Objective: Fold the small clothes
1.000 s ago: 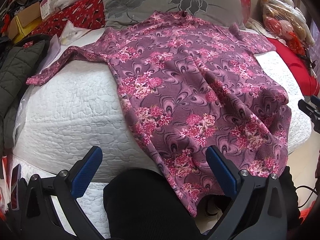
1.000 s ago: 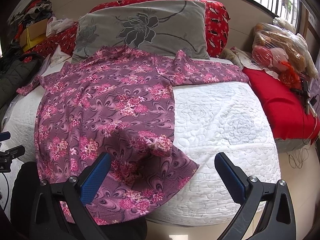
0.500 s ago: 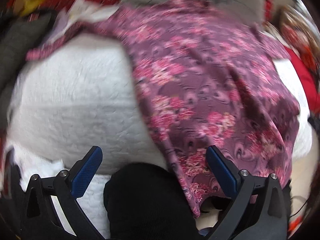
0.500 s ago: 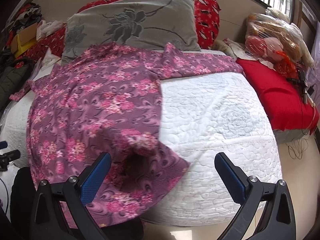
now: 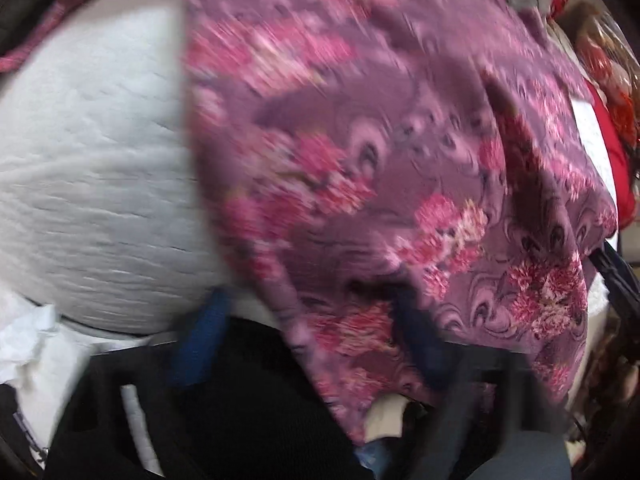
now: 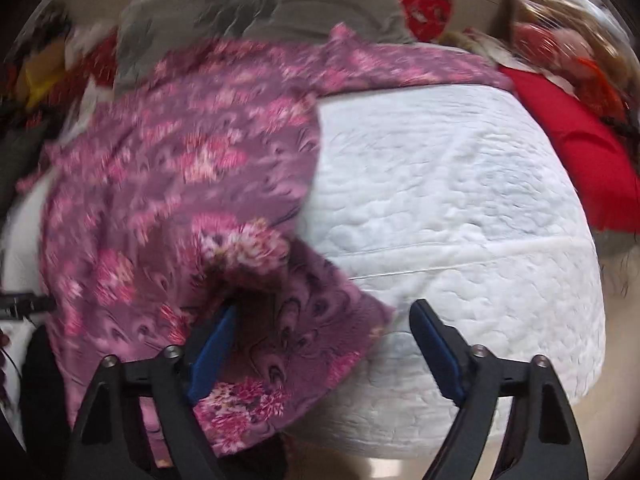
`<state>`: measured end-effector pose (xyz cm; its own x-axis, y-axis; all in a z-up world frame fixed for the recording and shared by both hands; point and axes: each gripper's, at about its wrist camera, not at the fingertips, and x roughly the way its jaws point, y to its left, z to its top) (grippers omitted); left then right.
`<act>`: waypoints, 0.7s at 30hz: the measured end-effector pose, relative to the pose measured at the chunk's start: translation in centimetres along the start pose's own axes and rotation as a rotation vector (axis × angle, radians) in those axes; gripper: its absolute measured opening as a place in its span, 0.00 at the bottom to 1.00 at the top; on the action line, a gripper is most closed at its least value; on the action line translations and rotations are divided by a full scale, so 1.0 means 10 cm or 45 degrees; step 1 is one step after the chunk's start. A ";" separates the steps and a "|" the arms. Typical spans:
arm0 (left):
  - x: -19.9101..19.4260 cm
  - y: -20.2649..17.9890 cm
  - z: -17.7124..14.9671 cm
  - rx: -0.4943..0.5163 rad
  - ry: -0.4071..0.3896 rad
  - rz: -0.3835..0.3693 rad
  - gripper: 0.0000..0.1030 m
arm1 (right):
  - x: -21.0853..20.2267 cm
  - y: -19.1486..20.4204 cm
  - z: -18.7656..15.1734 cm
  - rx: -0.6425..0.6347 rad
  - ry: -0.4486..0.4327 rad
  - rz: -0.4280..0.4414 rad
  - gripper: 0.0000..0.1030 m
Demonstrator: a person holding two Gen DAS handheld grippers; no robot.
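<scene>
A purple top with pink flowers (image 5: 380, 140) lies spread on a white quilted mattress (image 5: 92, 184), its hem hanging over the near edge. My left gripper (image 5: 312, 344) is open, its jaws either side of the hem's left corner; the view is blurred. The top also shows in the right wrist view (image 6: 180, 184). My right gripper (image 6: 324, 344) is open around the hem's right corner, its left pad (image 6: 212, 352) against a raised fold of cloth.
A grey flowered pillow (image 6: 256, 12) lies at the head of the bed. A red cushion (image 6: 576, 160) and bagged items (image 6: 560, 48) are on the right. Clutter (image 6: 44, 76) sits at the left. My dark trouser leg (image 5: 248, 420) is below the mattress edge.
Both grippers have moved forward and down to the hanging hem, which now sits between their open jaws. The views are blurred from motion.
</scene>
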<state>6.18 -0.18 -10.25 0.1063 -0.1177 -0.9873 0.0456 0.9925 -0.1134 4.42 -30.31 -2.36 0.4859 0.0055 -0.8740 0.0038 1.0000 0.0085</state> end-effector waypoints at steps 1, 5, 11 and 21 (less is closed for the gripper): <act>0.03 -0.01 -0.03 -0.006 0.030 -0.012 0.40 | 0.05 0.05 0.00 -0.035 0.023 -0.018 0.62; -0.18 0.08 -0.11 -0.010 -0.026 -0.109 0.04 | -0.01 0.17 -0.03 -0.146 0.002 0.032 0.08; -1.16 0.64 -0.22 -0.168 -0.193 -0.400 0.04 | -0.76 0.02 -0.03 0.036 -0.118 0.353 0.08; -1.13 1.04 -0.39 -0.191 -0.101 -0.247 0.03 | -1.22 -0.20 -0.24 0.238 -0.089 0.495 0.08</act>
<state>1.53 11.58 -0.70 0.1881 -0.3029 -0.9343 -0.0742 0.9442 -0.3210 -3.59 -32.31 7.10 0.5405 0.3742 -0.7536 -0.0360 0.9051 0.4236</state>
